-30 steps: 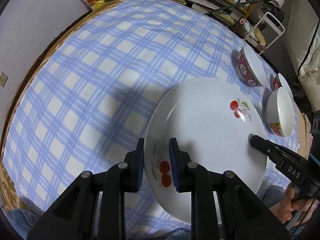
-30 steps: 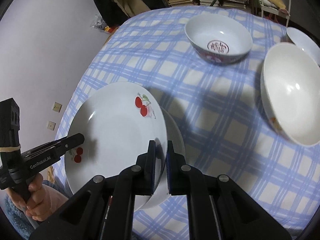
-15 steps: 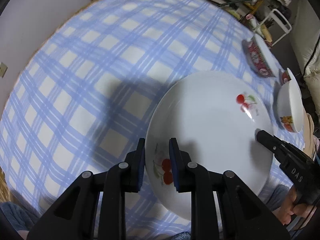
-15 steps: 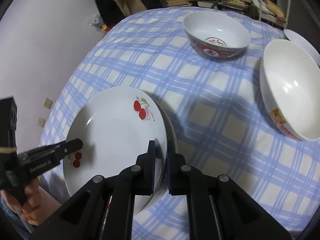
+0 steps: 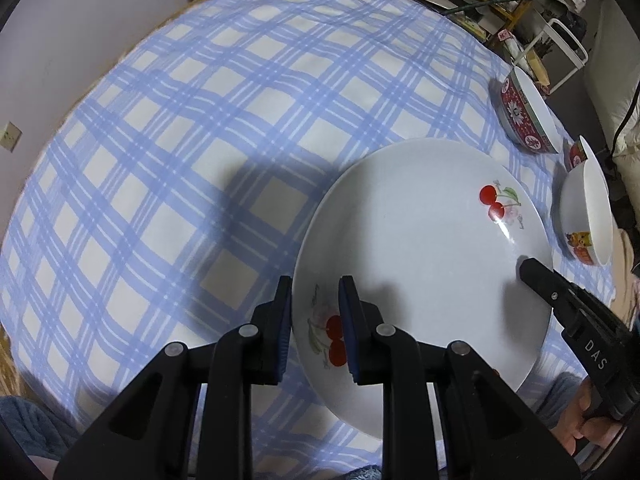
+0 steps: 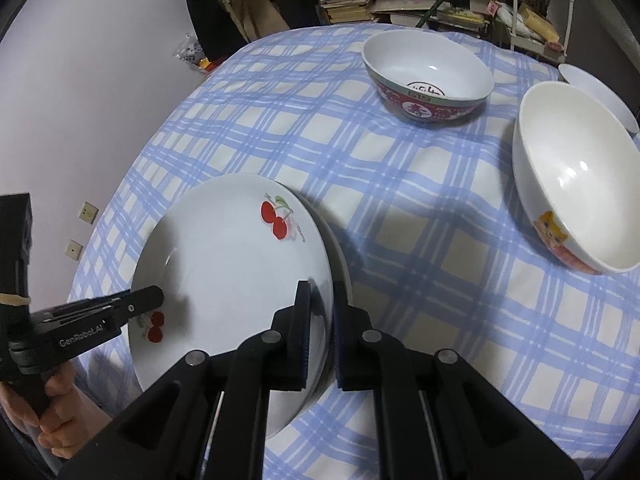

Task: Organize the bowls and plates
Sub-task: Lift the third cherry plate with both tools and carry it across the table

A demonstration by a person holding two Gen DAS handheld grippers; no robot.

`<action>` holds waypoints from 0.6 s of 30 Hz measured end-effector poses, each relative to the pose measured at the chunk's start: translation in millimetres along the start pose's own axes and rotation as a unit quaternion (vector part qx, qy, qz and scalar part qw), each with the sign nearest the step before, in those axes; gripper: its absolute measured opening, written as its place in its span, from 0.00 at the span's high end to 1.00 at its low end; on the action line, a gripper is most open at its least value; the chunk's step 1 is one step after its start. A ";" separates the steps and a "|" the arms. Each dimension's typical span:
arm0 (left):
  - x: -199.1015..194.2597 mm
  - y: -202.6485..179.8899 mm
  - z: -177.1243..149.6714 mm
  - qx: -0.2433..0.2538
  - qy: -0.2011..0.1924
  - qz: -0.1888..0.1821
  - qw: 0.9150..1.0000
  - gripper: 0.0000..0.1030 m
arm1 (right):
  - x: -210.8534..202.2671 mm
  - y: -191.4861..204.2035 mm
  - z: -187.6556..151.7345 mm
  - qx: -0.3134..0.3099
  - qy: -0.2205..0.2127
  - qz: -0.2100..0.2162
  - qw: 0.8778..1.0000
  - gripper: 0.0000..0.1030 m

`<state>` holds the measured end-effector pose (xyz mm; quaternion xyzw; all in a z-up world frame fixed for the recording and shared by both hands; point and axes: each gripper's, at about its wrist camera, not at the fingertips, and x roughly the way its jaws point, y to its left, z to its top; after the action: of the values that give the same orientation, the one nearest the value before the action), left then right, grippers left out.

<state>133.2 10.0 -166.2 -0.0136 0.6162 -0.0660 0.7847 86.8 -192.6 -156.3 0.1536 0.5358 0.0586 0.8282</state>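
A white plate with red cherries (image 5: 420, 260) (image 6: 232, 264) hangs low over the blue-checked tablecloth (image 5: 200, 140), held at both sides. My left gripper (image 5: 315, 284) is shut on its left rim beside one cherry print, one finger above and one under the plate. My right gripper (image 6: 321, 288) is shut on the opposite rim. Each gripper shows in the other's view: the right gripper (image 5: 532, 268) and the left gripper (image 6: 154, 298). Directly below, a second plate (image 6: 340, 248) shows only as a thin white rim.
A red patterned bowl (image 6: 428, 80) (image 5: 520, 116) stands at the far side. A white bowl with a cartoon print (image 6: 572, 188) (image 5: 584, 216) is to the right, a smaller dish (image 6: 596, 88) behind it. Cluttered shelves stand beyond the table. A hand (image 6: 52, 412) grips the left tool.
The cherry plate has sunk with both grippers and now covers more of the plate beneath. Both grips are the same as before.
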 end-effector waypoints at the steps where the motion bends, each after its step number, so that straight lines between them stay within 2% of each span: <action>1: -0.3 -1.0 -0.5 0.003 -0.003 0.005 1.000 0.78 | -0.3 2.3 -0.3 -0.009 0.000 -0.006 1.000 0.89; 3: 0.1 -1.5 -1.5 0.003 -0.011 0.023 1.000 0.78 | -0.6 2.7 -0.4 -0.013 0.000 -0.007 1.000 0.89; 8: 0.9 -4.4 -3.4 0.009 -0.008 0.027 1.000 0.78 | 0.2 0.1 0.2 -0.018 0.003 0.000 1.000 0.89; 12: 1.1 -1.6 -5.4 -0.001 -0.003 0.029 1.000 0.78 | -4.2 6.1 -3.2 -0.036 -0.005 -0.022 0.999 0.89; 14: 0.6 -0.5 -6.9 -0.004 0.000 0.023 1.000 0.78 | -5.5 7.6 -5.6 -0.045 -0.004 -0.048 0.998 0.89; 18: 0.4 -0.7 -8.4 -0.001 0.001 0.030 1.000 0.78 | 0.9 4.7 -8.1 -0.042 0.015 -0.052 0.998 0.90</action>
<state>125.2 9.8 -168.6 0.0043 0.6168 -0.0423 0.7860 80.2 -186.3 -158.7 0.0897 0.5525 0.0406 0.8277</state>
